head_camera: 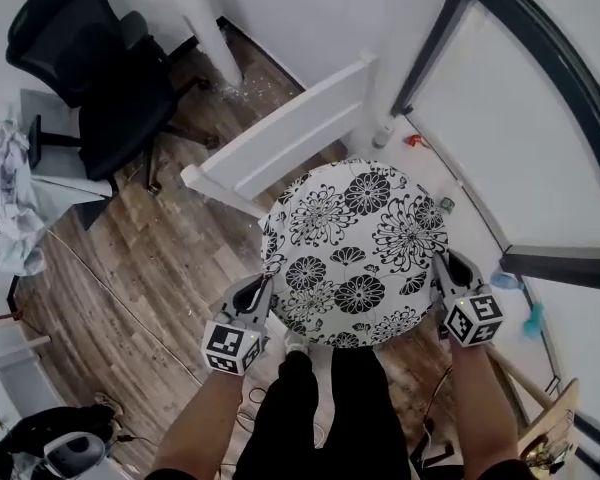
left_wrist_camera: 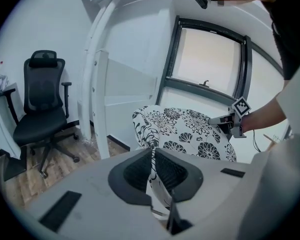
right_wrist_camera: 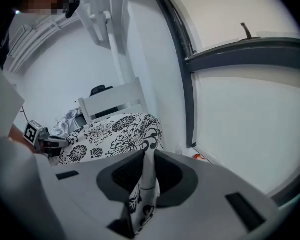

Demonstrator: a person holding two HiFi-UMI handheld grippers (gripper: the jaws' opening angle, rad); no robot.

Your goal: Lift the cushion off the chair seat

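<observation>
Nearest the head camera, the person's forearms point(head_camera: 195, 428) are seen reaching down to the two grippers, one at each side of the floral cushion point(head_camera: 355, 248).

The left gripper point(head_camera: 260, 293) is clamped on the cushion's near-left rim; in its own view the fabric edge is pinched thin between the closed pads of the left gripper point(left_wrist_camera: 152, 166). The right gripper point(head_camera: 442, 268) is likewise closed on the near-right rim, where a thicker fold of patterned cloth is held between the pads of the right gripper point(right_wrist_camera: 146, 171).

From each gripper the cushion is spread forward and inward, toward the other gripper. Because the cushion is round, no long axis is offered; the line that matters is judged to run straight across from one grip to the other. Neither hand is the nearer, as both are already on the rim.

Beyond the far edge the white chair point(head_camera: 280, 143) back is seen. The seat is hidden beneath the cushion, so clearance cannot be told. An even, level raise by both hands is judged to be needed.
</observation>
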